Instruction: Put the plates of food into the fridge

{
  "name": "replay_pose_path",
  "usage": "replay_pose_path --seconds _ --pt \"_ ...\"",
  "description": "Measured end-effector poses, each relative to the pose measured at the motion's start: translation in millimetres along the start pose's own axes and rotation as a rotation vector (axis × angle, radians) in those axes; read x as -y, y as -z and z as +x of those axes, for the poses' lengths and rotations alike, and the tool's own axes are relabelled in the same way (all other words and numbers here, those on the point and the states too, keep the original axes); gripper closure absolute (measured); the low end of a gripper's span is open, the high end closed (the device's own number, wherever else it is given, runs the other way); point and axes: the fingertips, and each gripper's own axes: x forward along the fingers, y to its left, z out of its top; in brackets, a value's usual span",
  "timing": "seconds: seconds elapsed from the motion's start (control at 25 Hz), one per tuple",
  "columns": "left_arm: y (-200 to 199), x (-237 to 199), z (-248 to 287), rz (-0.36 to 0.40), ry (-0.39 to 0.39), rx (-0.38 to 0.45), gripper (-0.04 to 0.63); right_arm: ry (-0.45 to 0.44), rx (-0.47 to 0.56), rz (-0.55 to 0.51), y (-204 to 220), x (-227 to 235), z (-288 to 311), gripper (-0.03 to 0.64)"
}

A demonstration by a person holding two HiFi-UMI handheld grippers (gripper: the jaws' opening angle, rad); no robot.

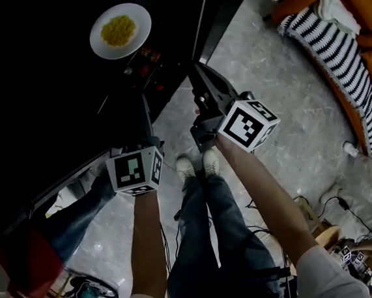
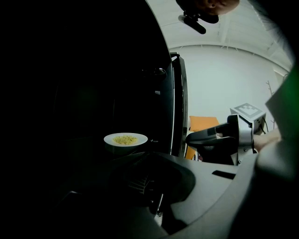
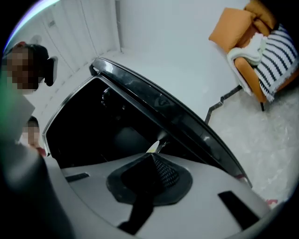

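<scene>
A round white plate (image 1: 139,17) of crumbly yellow food (image 1: 118,30) sits inside the dark fridge (image 1: 37,94) (glossy black door (image 3: 187,121)). Left tongs (image 2: 142,155) and right tongs (image 3: 153,158) are pinched together, empty.

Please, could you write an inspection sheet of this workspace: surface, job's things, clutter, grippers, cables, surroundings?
Surface: fridge interior, too dark to read its shelves.
Job's things: plate of yellow food inside the fridge, not held.
Clutter: teal tool on the floor.
Grippers: left gripper jaws together, empty; right gripper jaws together, empty, near the open fridge door.
Cables: black cables loose on the floor.
Surroundings: orange sofa with striped blanket.
</scene>
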Motion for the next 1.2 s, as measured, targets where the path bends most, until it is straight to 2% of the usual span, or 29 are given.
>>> replay_pose_path --seconds 0.12,0.44,0.6,0.84,1.0,1.2 --pt "8.5 4.9 -10.1 0.005 -0.002 -0.020 0.589 0.038 0.010 -0.096 -0.1 3.0 -20.5 0.607" --pt "13.0 16.8 -39.0 0.007 -0.017 -0.033 0.589 0.095 -0.022 -0.233 11.9 2.4 -69.7 0.607" --pt "13.7 13.0 -54.5 -0.017 -0.053 -0.039 0.589 0.100 -0.042 -0.342 15.9 -4.3 -82.6 0.607" --pt "15.6 9.3 -74.0 -0.037 -0.088 -0.049 0.589 0.098 -0.053 -0.420 17.8 -11.2 -97.0 0.607" --pt "20.6 11.9 -83.6 -0.054 -0.093 -0.058 0.589 0.115 -0.053 -0.464 17.2 -13.2 -106.4 0.607" --pt "24.3 19.2 -87.9 -0.081 -0.083 -0.054 0.589 0.115 -0.074 -0.594 24.7 -21.8 -122.1 0.607"
